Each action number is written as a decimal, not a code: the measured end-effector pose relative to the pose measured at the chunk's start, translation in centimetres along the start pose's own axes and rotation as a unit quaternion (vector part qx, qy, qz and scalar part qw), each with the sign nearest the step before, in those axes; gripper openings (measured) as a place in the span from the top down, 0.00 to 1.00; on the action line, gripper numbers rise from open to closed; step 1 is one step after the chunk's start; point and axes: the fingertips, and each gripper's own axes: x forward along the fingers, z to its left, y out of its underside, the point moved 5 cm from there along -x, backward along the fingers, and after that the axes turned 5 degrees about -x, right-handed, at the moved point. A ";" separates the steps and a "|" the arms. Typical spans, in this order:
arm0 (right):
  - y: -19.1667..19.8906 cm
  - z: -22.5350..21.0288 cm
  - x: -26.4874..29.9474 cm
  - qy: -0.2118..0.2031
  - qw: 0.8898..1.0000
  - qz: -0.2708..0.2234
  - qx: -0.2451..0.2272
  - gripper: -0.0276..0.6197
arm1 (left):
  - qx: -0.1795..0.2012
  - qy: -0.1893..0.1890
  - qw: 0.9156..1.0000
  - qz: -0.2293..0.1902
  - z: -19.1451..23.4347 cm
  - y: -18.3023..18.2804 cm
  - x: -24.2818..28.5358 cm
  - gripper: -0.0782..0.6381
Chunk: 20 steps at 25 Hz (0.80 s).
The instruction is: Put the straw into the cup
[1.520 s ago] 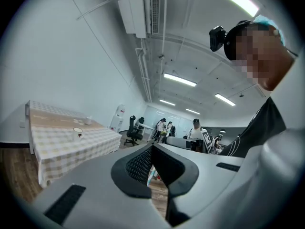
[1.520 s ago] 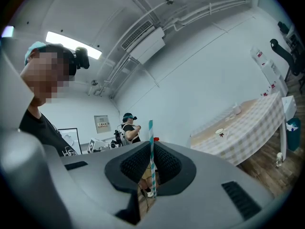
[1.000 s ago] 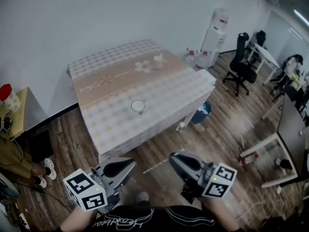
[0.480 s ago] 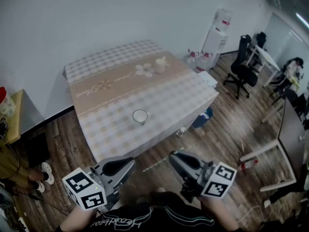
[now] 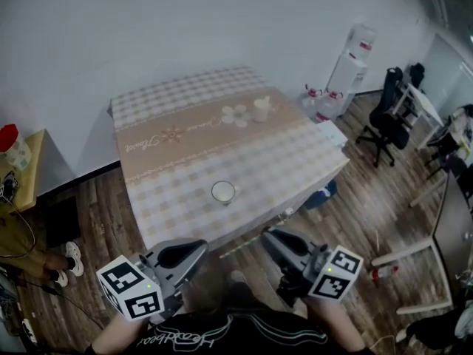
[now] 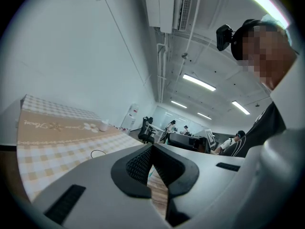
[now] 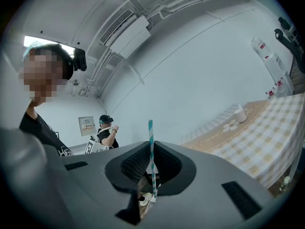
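A clear glass cup (image 5: 223, 192) stands near the front edge of the checkered table (image 5: 177, 161). Both grippers hang short of that edge, above the wooden floor. My right gripper (image 5: 270, 237) is shut on a teal-and-white striped straw (image 5: 238, 248), which sticks out sideways toward the left gripper. In the right gripper view the straw (image 7: 150, 132) stands upright between the pads of the right gripper (image 7: 151, 144). My left gripper (image 5: 194, 248) is shut with nothing in it, and its pads meet at the tip of the left gripper (image 6: 152, 147). The cup's rim (image 6: 97, 153) shows just beyond.
A white mug (image 5: 261, 109) sits on the table's far side by a flower print. A water dispenser (image 5: 358, 50) and office chair (image 5: 388, 113) stand to the right. A side table with a red-lidded jar (image 5: 9, 150) is at the left. A bottle (image 5: 378, 272) lies on the floor.
The table and cup have drawn nearer to both grippers, which moved forward together. The straw stays clamped in the right gripper.
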 end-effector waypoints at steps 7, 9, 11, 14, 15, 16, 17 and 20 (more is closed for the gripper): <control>-2.1 -4.8 3.1 -0.022 1.000 0.016 0.008 0.91 | -0.017 -0.032 0.999 -0.008 2.9 -1.7 2.8 0.90; -2.7 -6.2 3.8 -0.029 0.999 0.021 0.010 0.91 | -0.024 -0.042 0.999 -0.011 3.5 -2.1 3.5 0.90; -3.2 -7.7 4.6 -0.034 0.999 0.025 0.012 0.91 | -0.029 -0.053 0.998 -0.013 4.3 -2.3 4.1 0.90; -3.7 -9.7 6.1 -0.039 0.999 0.031 0.009 0.91 | -0.039 -0.069 0.997 -0.016 5.6 -2.5 4.8 0.90; -3.8 -10.3 6.6 -0.041 0.999 0.034 0.007 0.91 | -0.041 -0.074 0.996 -0.017 6.0 -2.6 5.0 0.90; -3.8 -10.9 7.1 -0.042 0.998 0.037 0.007 0.91 | -0.044 -0.079 0.996 -0.017 6.4 -2.6 5.2 0.90; -3.9 -11.4 7.5 -0.044 0.998 0.039 0.006 0.91 | -0.047 -0.084 0.995 -0.018 6.8 -2.7 5.3 0.90; -3.9 -13.0 8.9 -0.050 0.998 0.047 0.003 0.91 | -0.055 -0.098 0.993 -0.023 7.8 -2.8 5.7 0.90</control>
